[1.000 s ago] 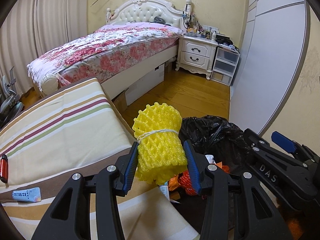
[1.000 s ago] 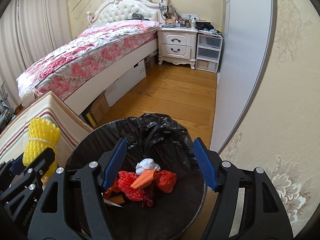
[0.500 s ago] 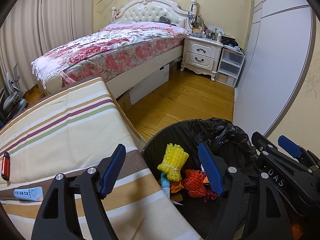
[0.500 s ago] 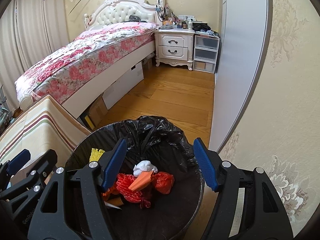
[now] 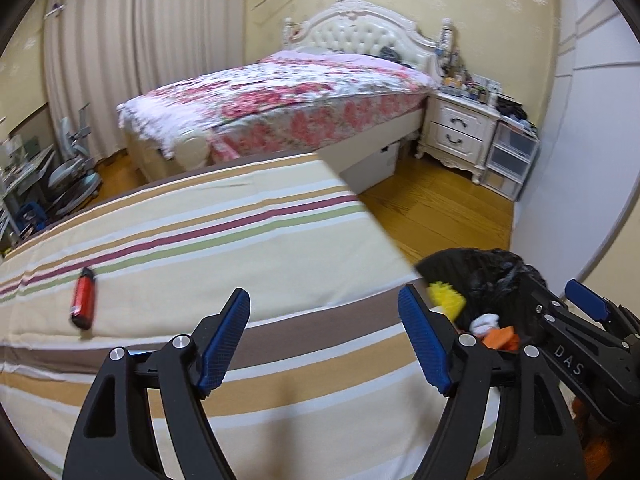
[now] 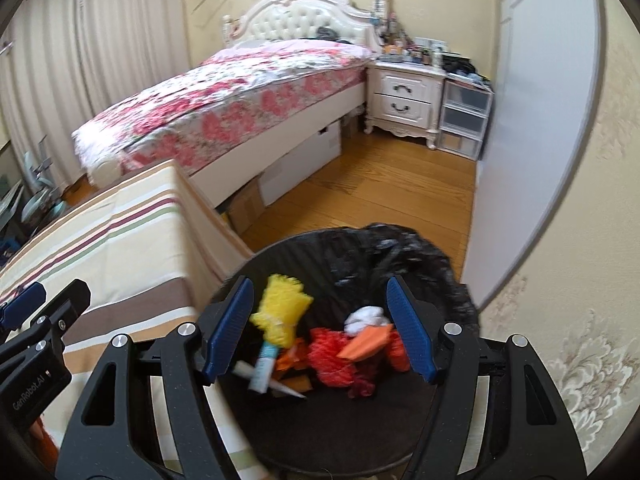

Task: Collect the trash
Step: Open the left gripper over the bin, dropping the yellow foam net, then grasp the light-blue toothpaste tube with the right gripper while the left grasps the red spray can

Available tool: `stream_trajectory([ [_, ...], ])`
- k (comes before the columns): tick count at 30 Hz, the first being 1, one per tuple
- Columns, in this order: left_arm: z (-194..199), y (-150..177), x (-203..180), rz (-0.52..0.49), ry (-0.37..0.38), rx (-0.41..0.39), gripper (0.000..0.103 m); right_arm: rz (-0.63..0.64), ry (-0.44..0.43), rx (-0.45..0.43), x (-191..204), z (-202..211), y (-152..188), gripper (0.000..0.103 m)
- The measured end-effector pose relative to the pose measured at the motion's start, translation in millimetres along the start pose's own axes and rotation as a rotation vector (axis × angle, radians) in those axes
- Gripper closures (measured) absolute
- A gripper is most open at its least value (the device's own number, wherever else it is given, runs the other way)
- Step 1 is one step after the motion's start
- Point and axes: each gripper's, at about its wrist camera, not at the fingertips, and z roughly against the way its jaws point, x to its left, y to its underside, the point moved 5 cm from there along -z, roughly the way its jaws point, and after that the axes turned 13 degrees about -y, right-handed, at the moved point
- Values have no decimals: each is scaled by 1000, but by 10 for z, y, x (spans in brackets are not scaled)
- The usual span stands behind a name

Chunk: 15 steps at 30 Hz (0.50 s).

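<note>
A: Where do the tongs stand?

B: The left gripper [image 5: 324, 342] hangs over the striped cloth [image 5: 224, 240], its blue pads spread wide with nothing between them. The right gripper [image 6: 318, 326] hangs above the trash bin [image 6: 436, 264], also spread and empty.

A: And the trash itself?

B: Inside the bin, below the right tongs: a yellow foam net [image 6: 282, 310] lies under its left pad, beside a small tube [image 6: 264, 368]. Red netting [image 6: 332, 354], an orange scrap [image 6: 366, 344] and a white wad [image 6: 366, 314] sit further toward its right pad. From the left wrist view the bin shows just past the right pad of the left tongs, with the yellow net peeking over the rim.

A: So which step is this?

B: I'd judge it the gap between a drop and the next pick. Neither tong carries anything, and the left one points at the cloth, not the bin.

A: What's left to fetch?

B: A red lighter [image 5: 83, 298] lies on the cloth, ahead and well to the left of the left tongs. If it counts as trash, the left gripper would need to swing left, come down with its pads astride the narrow body, then close. It lies flat and slim, so the pads must reach low without snagging the fabric.
</note>
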Motion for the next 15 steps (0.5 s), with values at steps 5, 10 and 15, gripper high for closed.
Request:
stream_trajectory([
  [5, 24, 135, 588, 57, -94, 17, 29, 84, -101, 39, 525, -43, 76, 35],
  [10, 12, 317, 1157, 113, -196, 54, 29, 170, -193, 91, 1036, -105, 212, 35],
  [15, 6, 525, 1670, 169, -282, 90, 29, 270, -272, 156, 1535, -149, 397, 35],
])
